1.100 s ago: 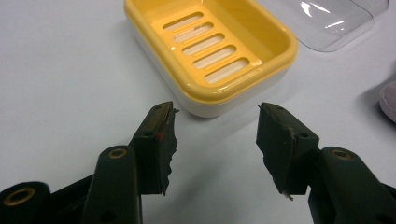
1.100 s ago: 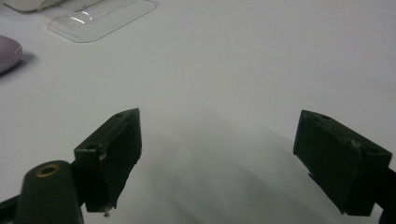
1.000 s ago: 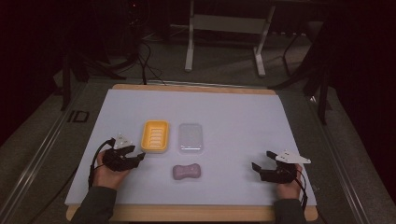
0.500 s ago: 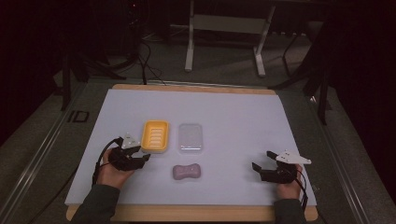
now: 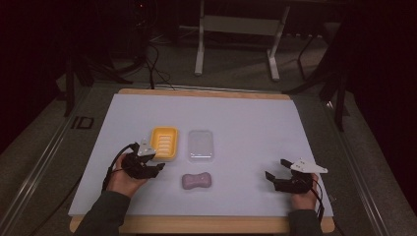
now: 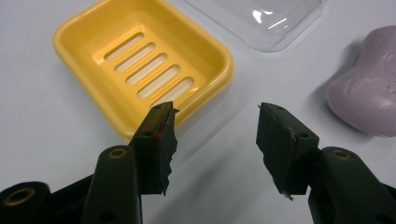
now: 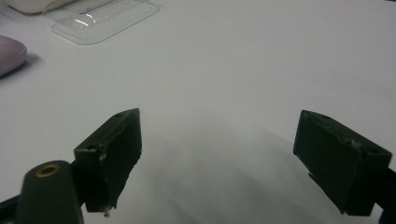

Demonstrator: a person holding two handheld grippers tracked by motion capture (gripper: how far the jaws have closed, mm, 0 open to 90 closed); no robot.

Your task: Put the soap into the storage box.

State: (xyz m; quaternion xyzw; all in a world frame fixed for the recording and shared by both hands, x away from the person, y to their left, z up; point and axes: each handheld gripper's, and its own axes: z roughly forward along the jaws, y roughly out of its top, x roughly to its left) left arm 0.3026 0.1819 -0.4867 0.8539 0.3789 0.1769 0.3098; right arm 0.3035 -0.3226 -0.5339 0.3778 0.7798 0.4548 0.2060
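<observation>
A yellow slotted soap dish (image 5: 164, 143) (image 6: 140, 65) lies left of centre on the white mat, with a clear plastic lid (image 5: 201, 145) (image 6: 261, 18) (image 7: 105, 18) beside it on the right. A mauve soap bar (image 5: 196, 181) (image 6: 366, 98) (image 7: 10, 53) rests in front of the lid. My left gripper (image 5: 156, 169) (image 6: 215, 123) hovers just at the dish's near corner, open with nothing between its jaws. At the right front of the mat my right gripper (image 5: 275, 169) (image 7: 217, 140) stands open and wide over bare mat.
The white mat (image 5: 246, 123) covers a wooden board (image 5: 206, 93) on a grey table. Behind the table stand a metal frame's legs (image 5: 236, 44) and loose cables (image 5: 152, 64) on the dark floor.
My left gripper has slid to the right, from the mat's left side up to the yellow dish's near corner. The right gripper has stayed where it was.
</observation>
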